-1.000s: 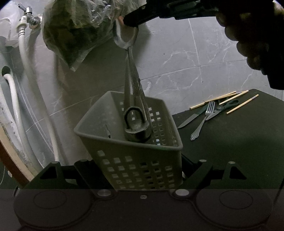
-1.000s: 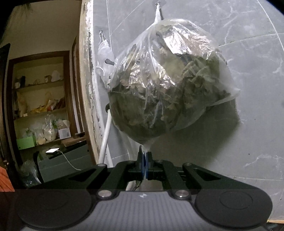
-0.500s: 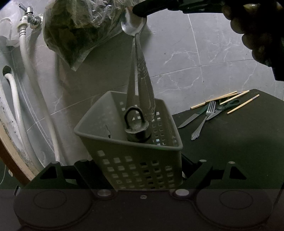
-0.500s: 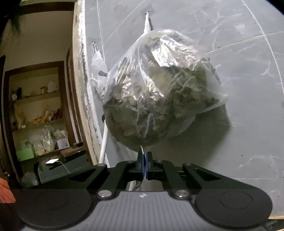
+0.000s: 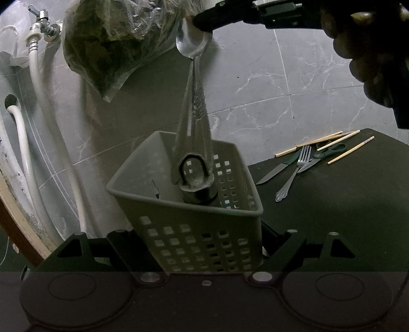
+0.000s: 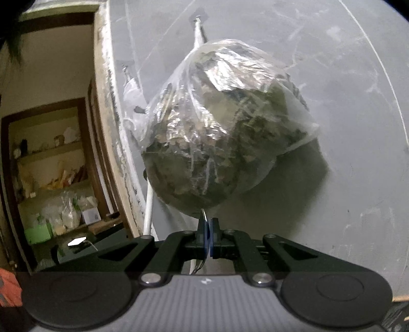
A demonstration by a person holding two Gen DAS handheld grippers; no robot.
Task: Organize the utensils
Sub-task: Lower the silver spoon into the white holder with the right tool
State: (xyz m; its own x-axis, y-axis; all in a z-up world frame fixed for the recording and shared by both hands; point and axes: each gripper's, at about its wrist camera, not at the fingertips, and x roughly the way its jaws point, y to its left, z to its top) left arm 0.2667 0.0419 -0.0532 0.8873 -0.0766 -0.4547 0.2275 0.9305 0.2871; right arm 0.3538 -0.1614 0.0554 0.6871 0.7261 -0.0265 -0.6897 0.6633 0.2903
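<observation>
In the left wrist view my left gripper (image 5: 204,245) is shut on the near wall of a grey perforated basket (image 5: 194,229) and holds it at the table's left edge. A padlock (image 5: 196,184) stands inside it. My right gripper (image 5: 202,23) is shut on the bowl of a metal spoon (image 5: 195,102), with a second handle beside it; the handles hang down into the basket. In the right wrist view the right gripper (image 6: 208,242) is closed on the spoon's thin edge (image 6: 204,217).
A fork (image 5: 294,173), a knife (image 5: 276,171), scissors (image 5: 322,155) and several chopsticks (image 5: 332,143) lie on the black table (image 5: 345,217) at the right. A plastic bag of leaves (image 5: 115,38) hangs on the tiled wall, with white hoses (image 5: 46,127) at the left.
My right gripper has risen and shifted right with the spoon, drawing the handles higher out of the basket. The left gripper and basket have not moved.
</observation>
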